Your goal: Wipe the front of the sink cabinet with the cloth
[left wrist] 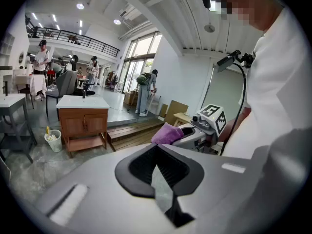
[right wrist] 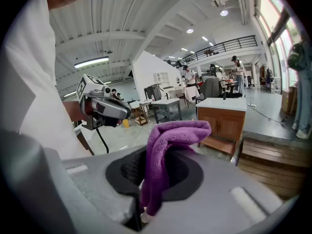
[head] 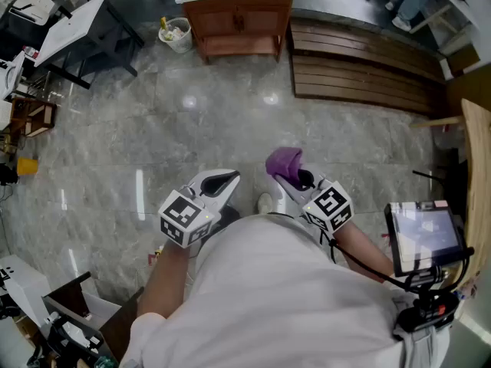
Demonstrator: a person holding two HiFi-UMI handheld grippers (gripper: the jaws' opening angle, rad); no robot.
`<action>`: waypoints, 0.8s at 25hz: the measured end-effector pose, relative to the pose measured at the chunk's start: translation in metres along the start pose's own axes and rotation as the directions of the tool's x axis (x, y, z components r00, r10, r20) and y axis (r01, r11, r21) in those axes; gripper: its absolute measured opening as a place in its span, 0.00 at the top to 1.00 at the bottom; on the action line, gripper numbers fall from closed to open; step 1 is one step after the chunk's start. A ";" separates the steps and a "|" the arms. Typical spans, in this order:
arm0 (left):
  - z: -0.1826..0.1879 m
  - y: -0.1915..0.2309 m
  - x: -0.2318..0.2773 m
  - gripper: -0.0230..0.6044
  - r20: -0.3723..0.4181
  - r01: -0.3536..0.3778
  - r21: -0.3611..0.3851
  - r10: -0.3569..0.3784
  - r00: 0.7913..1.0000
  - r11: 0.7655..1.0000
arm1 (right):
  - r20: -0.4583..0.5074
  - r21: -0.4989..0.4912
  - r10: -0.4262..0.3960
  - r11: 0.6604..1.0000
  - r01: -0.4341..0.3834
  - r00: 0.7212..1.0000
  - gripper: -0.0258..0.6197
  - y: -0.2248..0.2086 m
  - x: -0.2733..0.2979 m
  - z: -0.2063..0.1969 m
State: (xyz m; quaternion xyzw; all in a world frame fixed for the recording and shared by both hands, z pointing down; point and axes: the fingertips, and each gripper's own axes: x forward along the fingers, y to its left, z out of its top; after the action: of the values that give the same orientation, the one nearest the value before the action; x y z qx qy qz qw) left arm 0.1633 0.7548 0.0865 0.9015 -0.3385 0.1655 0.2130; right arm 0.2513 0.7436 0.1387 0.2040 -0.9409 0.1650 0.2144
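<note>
The sink cabinet [head: 238,21] is brown wood with a white top and stands far ahead across the floor; it also shows as the cabinet [left wrist: 84,123] in the left gripper view and the cabinet [right wrist: 222,123] in the right gripper view. A purple cloth [head: 282,161] is pinched in my right gripper [head: 295,176], held at waist height. The cloth [right wrist: 163,150] droops out of the shut jaws. My left gripper [head: 230,179] is beside it, shut with nothing between its black pads [left wrist: 168,167]. Both are well short of the cabinet.
A white bucket [head: 176,33] with bottles sits left of the cabinet. A wooden slat platform [head: 360,64] lies to its right. Tables [head: 73,25] stand at the far left. A tablet on a mount [head: 424,232] is at my right hip. People [left wrist: 145,91] stand in the background.
</note>
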 end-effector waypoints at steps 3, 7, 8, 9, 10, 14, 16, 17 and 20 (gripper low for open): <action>0.008 0.004 0.002 0.95 0.014 -0.009 0.000 0.009 1.000 1.000 | 0.002 -0.004 -0.005 1.000 0.006 1.000 0.87 -0.010 0.000 0.001; 0.018 0.023 0.012 0.96 0.010 -0.002 -0.006 0.002 1.000 1.000 | 0.001 0.003 -0.019 1.000 0.019 1.000 0.87 -0.031 0.008 0.007; 0.020 0.031 0.017 0.95 0.007 0.001 -0.006 -0.001 1.000 1.000 | 0.000 0.007 -0.023 1.000 0.023 1.000 0.87 -0.038 0.013 0.008; 0.022 0.042 0.023 0.95 0.005 0.006 -0.007 -0.006 1.000 1.000 | -0.003 0.012 -0.028 1.000 0.028 1.000 0.87 -0.046 0.020 0.009; 0.024 0.054 0.030 0.95 0.003 0.011 -0.007 -0.011 1.000 1.000 | -0.006 0.017 -0.034 0.999 0.034 0.999 0.87 -0.056 0.028 0.010; 0.041 0.115 0.055 0.95 0.012 0.046 0.013 -0.046 0.999 0.999 | -0.018 0.034 -0.064 0.997 0.064 0.998 0.87 -0.097 0.071 0.025; 0.053 0.151 0.061 0.95 0.026 0.065 0.018 -0.066 0.998 0.998 | -0.027 0.038 -0.082 0.996 0.083 0.996 0.87 -0.117 0.098 0.040; 0.058 0.169 0.064 0.95 0.027 0.078 0.018 -0.079 0.997 0.997 | -0.031 0.045 -0.095 0.994 0.096 0.995 0.87 -0.126 0.112 0.049; 0.072 0.221 0.068 0.95 0.017 0.126 0.017 -0.127 0.992 0.992 | -0.037 0.088 -0.125 0.988 0.128 0.992 0.87 -0.149 0.156 0.079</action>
State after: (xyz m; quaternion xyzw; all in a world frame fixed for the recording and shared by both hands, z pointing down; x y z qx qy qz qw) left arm 0.0729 0.5318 0.1149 0.9243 -0.2812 0.1463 0.2127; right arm 0.1639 0.5346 0.1785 0.2700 -0.9142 0.1965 0.2296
